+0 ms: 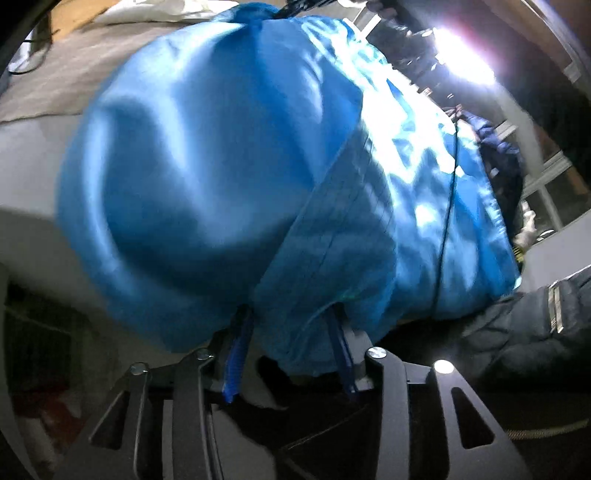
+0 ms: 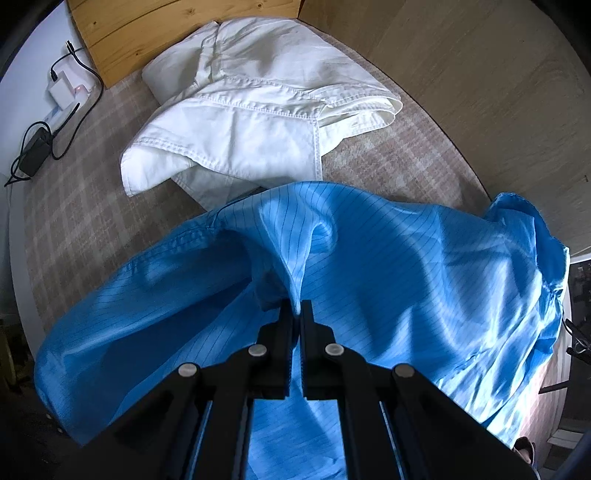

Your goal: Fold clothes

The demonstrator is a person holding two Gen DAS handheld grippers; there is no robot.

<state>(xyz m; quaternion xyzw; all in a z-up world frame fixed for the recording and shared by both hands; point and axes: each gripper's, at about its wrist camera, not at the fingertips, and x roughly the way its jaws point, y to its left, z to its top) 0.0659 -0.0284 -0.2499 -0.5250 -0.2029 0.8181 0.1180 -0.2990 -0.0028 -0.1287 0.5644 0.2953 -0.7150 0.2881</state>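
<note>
Shiny blue pin-striped garment (image 2: 388, 280), lifted above a checked beige bedcover (image 2: 92, 206), draped in loose billows. Pinched at a peaked fold by the right gripper (image 2: 296, 314), black jaws pressed together on the cloth. Spread wide apart, the left gripper (image 1: 291, 350), blue-padded fingers (image 1: 234, 365) half buried under hanging blue fabric; grip unclear. Behind, a folded white cotton garment (image 2: 251, 122) near a pine headboard (image 2: 166, 33).

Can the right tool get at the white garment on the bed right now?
Probably not as it stands: the right tool is shut on a pinch of the blue garment, which drapes between it and the white garment. It would need to release first.
</note>
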